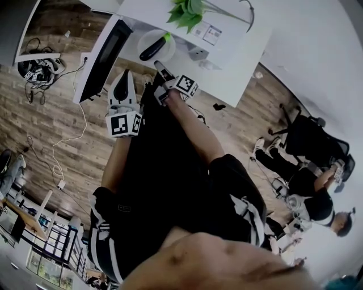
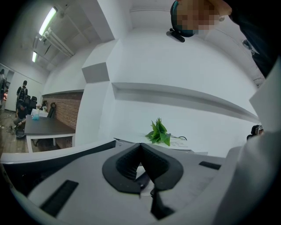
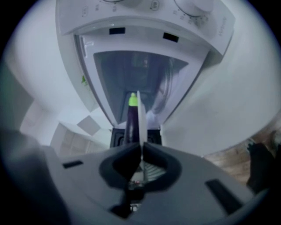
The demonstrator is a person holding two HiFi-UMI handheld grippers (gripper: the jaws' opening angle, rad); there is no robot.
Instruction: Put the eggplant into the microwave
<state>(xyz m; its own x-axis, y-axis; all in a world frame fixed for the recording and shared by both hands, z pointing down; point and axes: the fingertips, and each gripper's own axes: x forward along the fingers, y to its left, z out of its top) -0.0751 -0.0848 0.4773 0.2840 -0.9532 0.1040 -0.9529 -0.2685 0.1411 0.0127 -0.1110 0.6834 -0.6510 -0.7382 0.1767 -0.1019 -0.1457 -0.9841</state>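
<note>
A dark purple eggplant [image 1: 152, 50] with a green stem lies on a white plate [image 1: 148, 37]. My right gripper [image 1: 160, 67] is shut on the plate's near rim. In the right gripper view the plate [image 3: 140, 116] shows edge-on between the jaws, with the eggplant [image 3: 131, 121] alongside it. Straight ahead is the white microwave [image 3: 145, 26] with its cavity [image 3: 136, 72] open. The dark microwave door [image 1: 105, 56] stands open to the left of the plate. My left gripper [image 1: 123, 76] hangs beside that door, shut [image 2: 140, 147] with nothing between its jaws.
A green plant [image 1: 187, 12] stands on the white table top [image 1: 238, 62] behind the plate. Cables and gear [image 1: 37, 69] lie on the wooden floor at left. People sit by an office chair [image 1: 309, 141] at right.
</note>
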